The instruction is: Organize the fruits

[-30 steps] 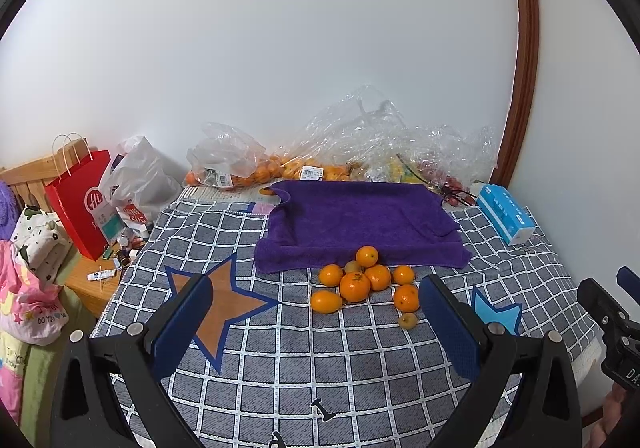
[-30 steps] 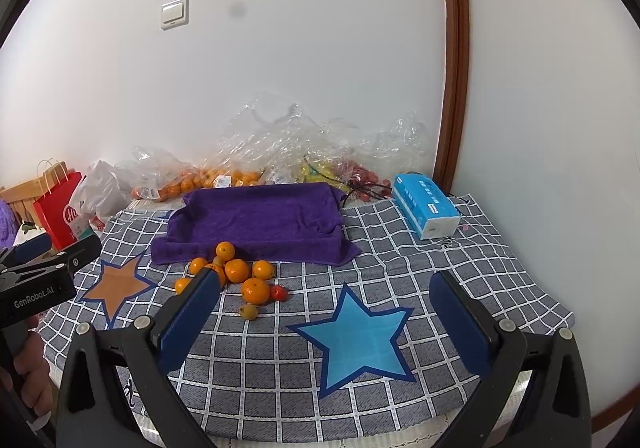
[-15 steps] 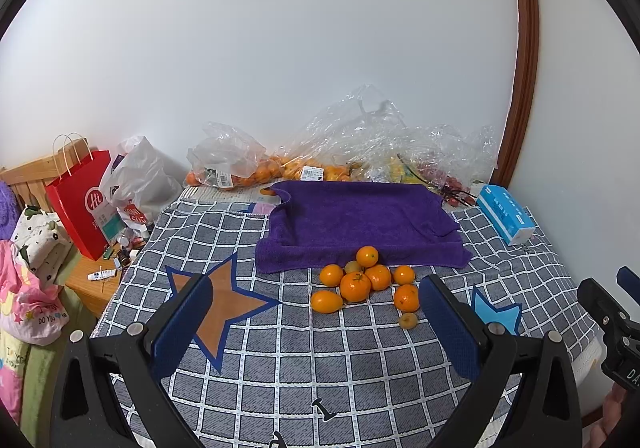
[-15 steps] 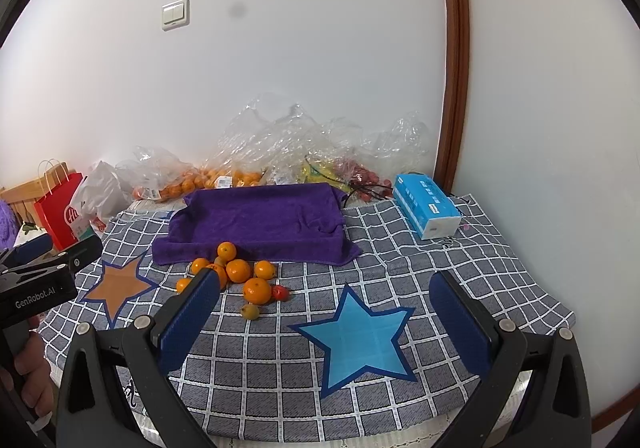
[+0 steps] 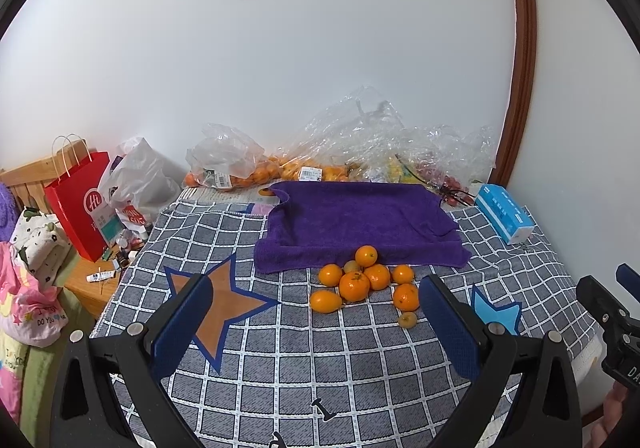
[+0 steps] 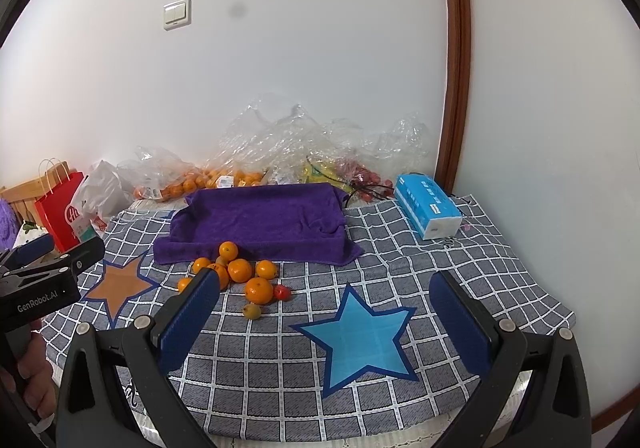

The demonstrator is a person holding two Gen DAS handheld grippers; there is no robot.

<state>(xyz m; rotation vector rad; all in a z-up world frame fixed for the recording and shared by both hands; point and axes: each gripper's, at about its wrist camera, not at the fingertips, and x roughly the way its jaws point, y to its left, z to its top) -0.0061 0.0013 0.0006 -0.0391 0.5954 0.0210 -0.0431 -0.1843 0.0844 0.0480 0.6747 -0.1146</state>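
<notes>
Left gripper [image 5: 316, 322]: jaws wide apart, empty, hovering over the grid-patterned cloth [image 5: 280, 360]
Right gripper [image 6: 324, 318]: jaws spread, nothing between them; above the blue star [image 6: 360, 336]
Fruit pile [image 5: 362, 284]: oranges clustered on the cloth just in front of the towel; a small red fruit [image 6: 282, 292] at its right edge
Purple towel [image 5: 356, 220]: spread flat behind the pile
Tissue pack [image 6: 428, 206]: to the right of the towel
Plastic bags [image 5: 360, 152]: against the wall; holding more fruit
</notes>
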